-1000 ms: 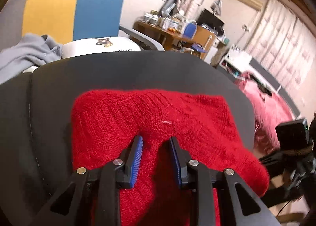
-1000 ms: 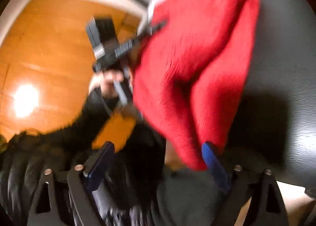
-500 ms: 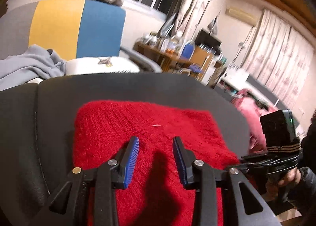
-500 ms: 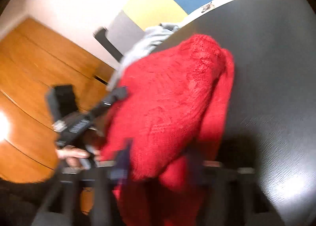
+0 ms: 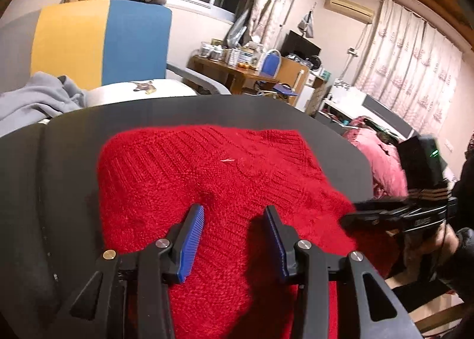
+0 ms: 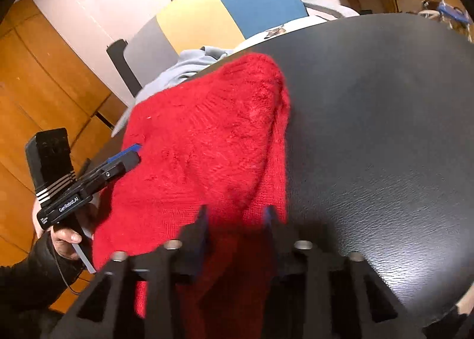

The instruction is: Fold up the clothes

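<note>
**Clerk:** Item and location?

**Operator:** One fuzzy red knitted sweater (image 5: 225, 191), lying bunched on the round black leather-textured counter (image 6: 385, 131), its near part hanging over the edge toward me.

**Clerk:** Claws?

**Operator:** My left claw (image 5: 234, 235) stood parted over the knit, gripping nothing. My right claw (image 6: 237, 220) was blurred; sweater sat between the jaws, but I couldn't tell whether they had closed.

**Clerk:** Risks?

**Operator:** I judged the overhang could drag the sweater off the counter, and a pinch could catch only one layer, spoiling the fold.

**Clerk:** Markings?

**Operator:** "GenRobot.AI" on the left claw's body, right-wrist view. Nothing else legible.
</note>
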Demonstrator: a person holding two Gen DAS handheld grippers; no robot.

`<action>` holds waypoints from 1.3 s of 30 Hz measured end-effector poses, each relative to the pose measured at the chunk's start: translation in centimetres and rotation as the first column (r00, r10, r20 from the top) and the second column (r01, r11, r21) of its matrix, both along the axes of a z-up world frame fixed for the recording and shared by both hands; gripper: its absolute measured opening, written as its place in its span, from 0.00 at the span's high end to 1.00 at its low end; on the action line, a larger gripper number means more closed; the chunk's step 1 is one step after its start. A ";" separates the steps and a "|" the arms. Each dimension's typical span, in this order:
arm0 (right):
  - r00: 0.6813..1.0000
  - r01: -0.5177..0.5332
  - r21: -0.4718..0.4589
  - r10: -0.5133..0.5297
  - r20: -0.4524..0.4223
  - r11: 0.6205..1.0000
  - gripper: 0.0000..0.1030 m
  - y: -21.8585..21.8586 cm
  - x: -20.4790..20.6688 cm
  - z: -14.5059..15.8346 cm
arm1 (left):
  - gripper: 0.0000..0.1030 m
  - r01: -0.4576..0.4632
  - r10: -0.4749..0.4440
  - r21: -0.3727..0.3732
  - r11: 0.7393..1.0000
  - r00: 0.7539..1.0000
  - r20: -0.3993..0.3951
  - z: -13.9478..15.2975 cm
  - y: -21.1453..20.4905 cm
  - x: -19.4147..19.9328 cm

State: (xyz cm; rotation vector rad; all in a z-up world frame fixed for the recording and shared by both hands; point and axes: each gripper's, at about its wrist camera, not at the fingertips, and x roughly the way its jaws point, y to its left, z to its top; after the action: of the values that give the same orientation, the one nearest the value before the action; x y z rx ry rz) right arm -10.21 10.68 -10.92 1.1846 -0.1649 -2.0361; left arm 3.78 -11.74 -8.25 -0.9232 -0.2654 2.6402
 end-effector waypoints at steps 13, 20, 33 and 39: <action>0.935 -0.229 0.157 0.262 -0.239 0.961 0.32 -6.4 3.6 5.3 | 0.57 -0.078 0.078 0.098 0.992 0.997 0.002 4.0 -5.3 -3.2; 0.968 -0.119 0.241 0.167 -0.190 0.963 0.00 -6.3 2.3 -1.2 | 0.56 -0.097 0.116 -0.133 0.986 0.983 0.145 -0.1 -4.0 -10.6; 0.960 -0.094 0.202 0.142 -0.240 0.975 0.00 -9.6 -1.6 -1.6 | 0.53 -0.132 0.158 -0.179 0.975 0.978 0.139 -1.3 -5.6 -14.0; 0.945 -0.089 0.163 0.135 -0.299 0.983 0.01 -8.0 -0.4 1.8 | 0.54 -0.180 0.196 -0.152 0.972 0.976 0.097 1.2 -6.0 -11.5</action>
State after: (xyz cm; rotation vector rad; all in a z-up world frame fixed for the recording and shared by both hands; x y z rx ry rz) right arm -10.58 2.69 -9.16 0.9210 0.2056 -2.1294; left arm -7.70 -17.70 -7.03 -1.1464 -0.2018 2.8152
